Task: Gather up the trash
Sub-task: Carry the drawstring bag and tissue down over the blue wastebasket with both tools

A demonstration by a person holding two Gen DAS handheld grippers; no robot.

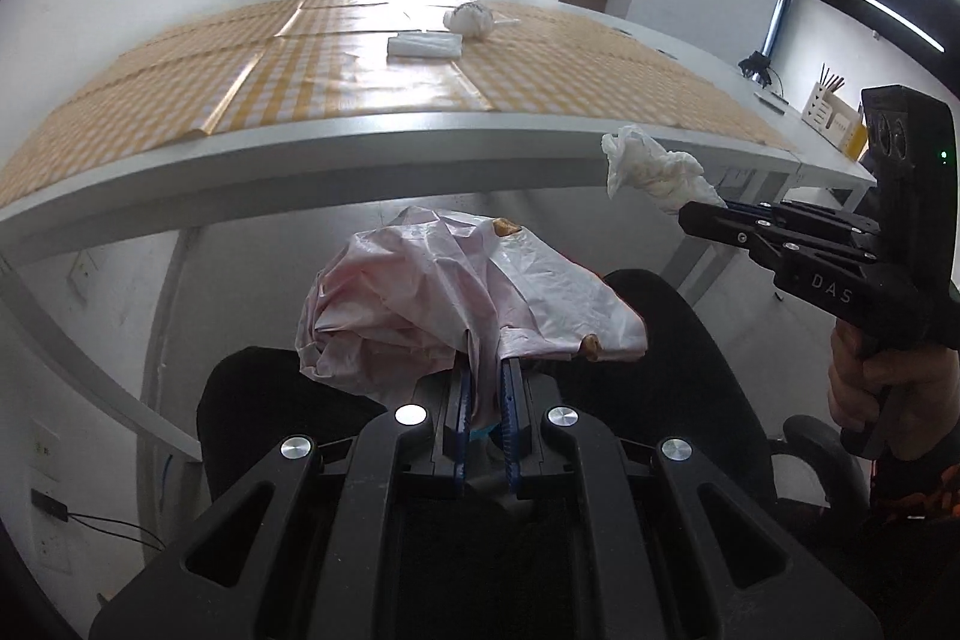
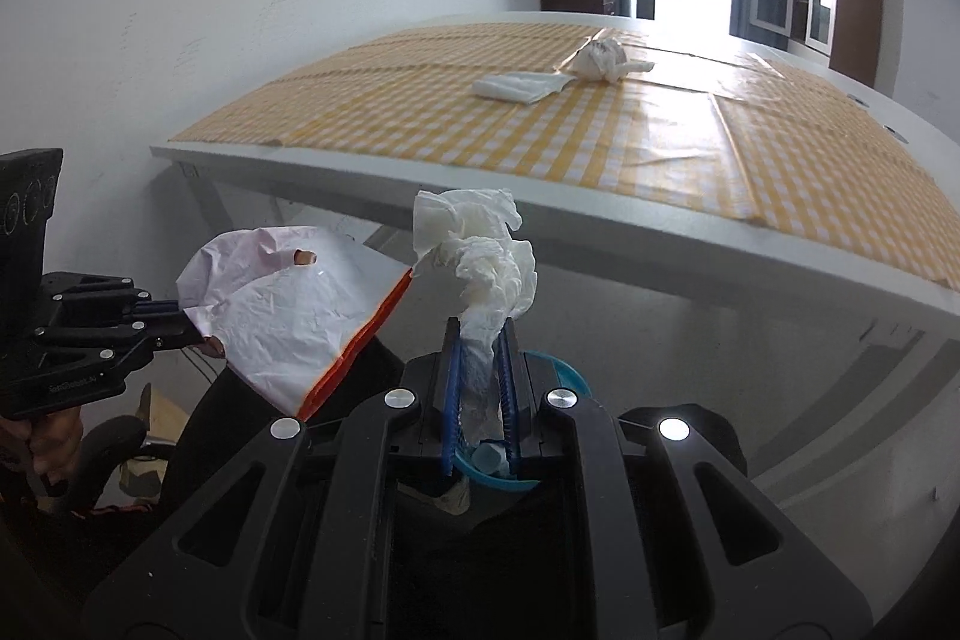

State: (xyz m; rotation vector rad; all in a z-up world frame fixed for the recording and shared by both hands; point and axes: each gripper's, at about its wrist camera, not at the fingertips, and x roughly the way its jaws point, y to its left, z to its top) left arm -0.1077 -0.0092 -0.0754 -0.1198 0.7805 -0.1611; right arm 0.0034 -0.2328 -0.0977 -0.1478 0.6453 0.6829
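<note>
My left gripper (image 1: pixel 483 376) is shut on a pale pink plastic trash bag (image 1: pixel 444 292) with an orange edge, held below the table's front edge; the bag also shows in the right wrist view (image 2: pixel 288 310). My right gripper (image 2: pixel 480 340) is shut on a crumpled white tissue (image 2: pixel 486 250), held just right of the bag; the tissue also shows in the left wrist view (image 1: pixel 654 172). On the yellow checked tablecloth (image 2: pixel 600 130) lie a folded white tissue (image 2: pixel 519 87) and a crumpled white wad (image 2: pixel 600 58) behind it.
The white table's front edge (image 1: pixel 360 160) runs just above both grippers. A black office chair (image 1: pixel 690 340) stands under it. A white desk organiser (image 1: pixel 831 109) sits at the far right. White walls, cabinets and a bright doorway lie beyond.
</note>
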